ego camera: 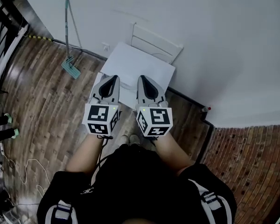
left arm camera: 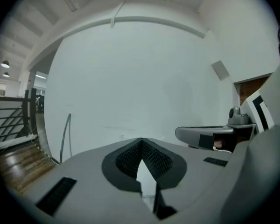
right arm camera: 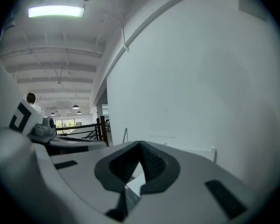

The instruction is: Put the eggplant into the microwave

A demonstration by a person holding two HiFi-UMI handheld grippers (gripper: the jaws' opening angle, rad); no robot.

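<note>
No eggplant and no microwave show in any view. In the head view both grippers are held side by side in front of the person's body, pointing at the white wall. My left gripper [ego camera: 114,78] has its jaws together with nothing between them, and the left gripper view shows its tips [left arm camera: 141,139] meeting against the bare wall. My right gripper [ego camera: 143,77] is also shut and empty, its tips [right arm camera: 140,144] meeting in the right gripper view. Each marker cube sits just above a forearm.
A white chair [ego camera: 144,62] stands against the wall below the grippers. A mop [ego camera: 70,64] leans on the wall at left. A black railing [ego camera: 2,29] borders the wooden floor [ego camera: 46,115], cables [ego camera: 18,169] lie at lower left, and brick paving [ego camera: 252,162] lies at right.
</note>
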